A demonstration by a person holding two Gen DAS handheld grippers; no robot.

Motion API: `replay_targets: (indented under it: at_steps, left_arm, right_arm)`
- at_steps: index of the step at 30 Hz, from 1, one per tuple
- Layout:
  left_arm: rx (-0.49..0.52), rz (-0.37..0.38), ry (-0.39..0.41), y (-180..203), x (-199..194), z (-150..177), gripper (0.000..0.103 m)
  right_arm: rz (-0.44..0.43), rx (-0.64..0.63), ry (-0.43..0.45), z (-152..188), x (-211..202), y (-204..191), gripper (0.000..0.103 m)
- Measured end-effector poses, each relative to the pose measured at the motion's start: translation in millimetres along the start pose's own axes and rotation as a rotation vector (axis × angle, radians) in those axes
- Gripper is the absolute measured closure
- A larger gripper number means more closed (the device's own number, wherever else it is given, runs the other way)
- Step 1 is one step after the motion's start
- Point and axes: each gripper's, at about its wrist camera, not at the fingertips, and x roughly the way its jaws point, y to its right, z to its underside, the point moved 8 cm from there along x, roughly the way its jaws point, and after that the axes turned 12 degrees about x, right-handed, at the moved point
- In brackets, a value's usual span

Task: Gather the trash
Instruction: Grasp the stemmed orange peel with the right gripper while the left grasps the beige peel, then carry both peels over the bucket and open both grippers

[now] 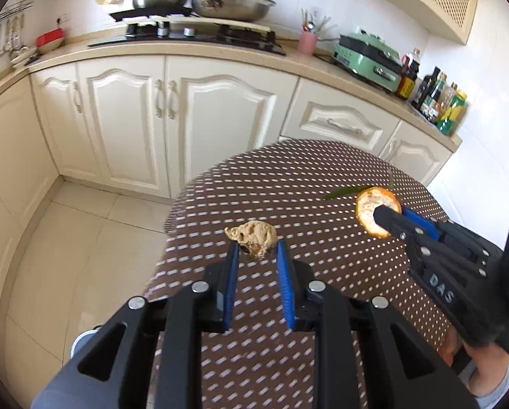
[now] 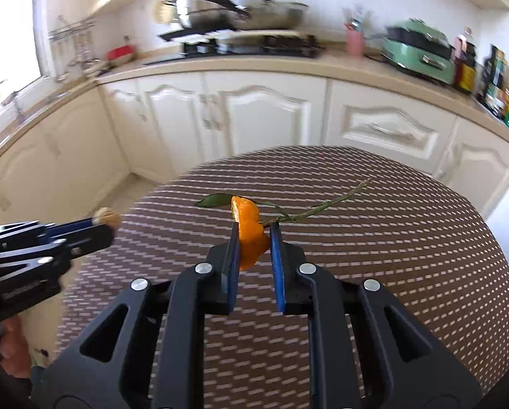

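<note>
My left gripper (image 1: 257, 250) is shut on a tan crumpled walnut shell (image 1: 254, 235), held above the round brown dotted table (image 1: 288, 177); the shell also shows in the right wrist view (image 2: 107, 218). My right gripper (image 2: 254, 231) is shut on an orange peel (image 2: 249, 235), held above the table (image 2: 390, 272). The peel also shows in the left wrist view (image 1: 377, 213) at the tip of the right gripper (image 1: 385, 216). A green leaf on a thin twig (image 2: 305, 211) lies on the table just beyond the peel.
Cream kitchen cabinets (image 1: 159, 109) and a counter with a stove and pots (image 1: 199, 3), a pink utensil cup (image 1: 307, 42), a green appliance (image 1: 370, 59) and bottles (image 1: 435, 99) stand behind the table. Tiled floor (image 1: 66, 238) lies to the left.
</note>
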Motion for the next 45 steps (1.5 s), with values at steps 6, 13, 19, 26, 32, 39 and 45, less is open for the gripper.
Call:
replay_targets:
  at_steps: [6,13,19,26,32,39,45]
  left_arm:
    - [-0.052,-0.036,0.023,-47.9,-41.3,27.6,0.082]
    - [-0.142,-0.11,0.021,-127.9,-87.7,86.0,0.082]
    - [-0.235,-0.175,-0.025,-199.6,-103.7,160.1,0.081]
    - [-0.356,-0.235,-0.129,-266.2,-83.2,264.1,0.082]
    - [-0.443,-0.249,-0.211,-299.3,-46.6,334.1,0.081]
    - [-0.523,-0.187,-0.251,-315.8,-3.2,380.2,0.081]
    - [-0.553,-0.153,-0.256,-324.2,14.5,386.9,0.08]
  right_arm:
    - [-0.091,-0.069,-0.006,18.5,-18.3,-80.8,0.086]
    - [-0.189,-0.147,-0.042,54.1,-20.8,-181.8,0.086]
    - [-0.283,-0.18,-0.146,108.5,1.9,-262.1,0.086]
    - [-0.323,-0.229,-0.28,188.9,45.5,-328.0,0.086]
    - [-0.29,-0.214,-0.407,247.5,105.4,-341.1,0.086]
    - [-0.251,-0.207,-0.495,297.5,146.4,-344.8,0.086]
    - [-0.233,-0.201,-0.53,317.8,170.6,-348.2,0.086]
